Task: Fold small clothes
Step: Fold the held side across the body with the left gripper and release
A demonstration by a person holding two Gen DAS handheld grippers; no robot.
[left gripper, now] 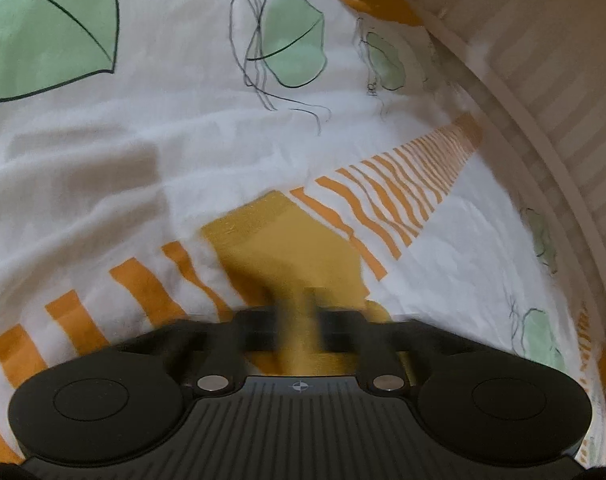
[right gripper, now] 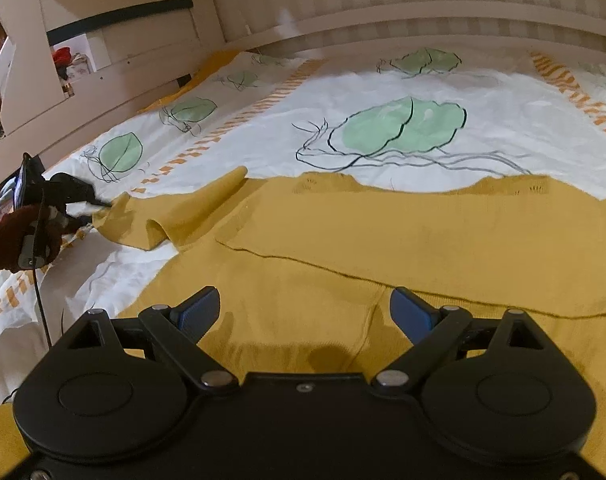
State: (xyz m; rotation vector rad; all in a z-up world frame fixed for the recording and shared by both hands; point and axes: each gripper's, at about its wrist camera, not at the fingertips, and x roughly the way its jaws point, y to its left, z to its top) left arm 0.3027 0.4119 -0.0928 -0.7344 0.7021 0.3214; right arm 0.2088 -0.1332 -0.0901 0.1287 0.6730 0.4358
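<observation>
A mustard-yellow knit sweater (right gripper: 423, 232) lies spread on the bed, part of it folded over itself. Its sleeve (right gripper: 191, 208) stretches out to the left. My left gripper (right gripper: 97, 203) pinches the sleeve's end there, held by a hand in a dark red sleeve (right gripper: 3, 240). In the left wrist view the left gripper (left gripper: 299, 300) is shut, with the yellow sleeve cloth (left gripper: 279, 236) caught between its blurred fingers. My right gripper (right gripper: 305, 308) hovers open over the sweater's near part. Its blue pads (right gripper: 199, 312) stand wide apart with nothing gripped.
The bedspread (right gripper: 263, 128) is white with green leaf prints and orange striped bands. A pale striped bed rail (right gripper: 423, 28) runs along the far side. A white shelf unit (right gripper: 103, 48) stands at the back left. A black cable (right gripper: 39, 300) hangs below the left hand.
</observation>
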